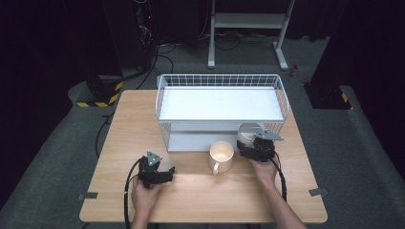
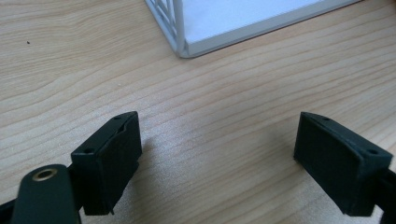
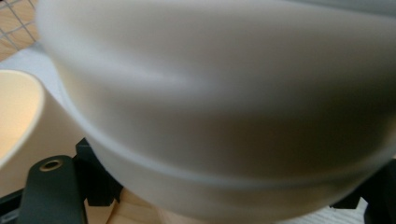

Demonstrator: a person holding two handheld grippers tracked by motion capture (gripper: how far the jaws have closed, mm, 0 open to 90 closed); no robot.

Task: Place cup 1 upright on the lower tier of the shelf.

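High view: right tool (image 1: 252, 143) sits right of frame centre, just in front of the white wire rack (image 1: 220, 80), w/ a grey-white bowl (image 1: 249, 132) at its tips. Cream mug (image 1: 221, 155) stands upright just left of it, handle toward the bottom of the frame, near the rack's lower shelf edge. Little room there: mug on one side, rack front right behind the bowl. More bare table (image 1: 205, 191) toward the bottom and lower right.

Left tool (image 1: 168, 172) is lower left of centre, well apart from mug and rack, tips pointing right. Open wood all round it; table front edge is close below the hand.

Right tool view: bowl (image 3: 224, 107) blurred and v. close, spans most of the frame. Jaws sit at lower left and lower right outside the bowl wall, spread wide around it. Pad contact is hidden by the bowl, so prob. a grip on it but can't tell for sure. Mug rim (image 3: 16, 112) at left edge, just beside the bowl; rack wire at upper left corner. That closeness is not readable from above.

Left tool view: jaws spread wide, nothing between them, bare table (image 2: 219, 107) below. Rack corner (image 2: 184, 44) at top centre, apart from the tips.
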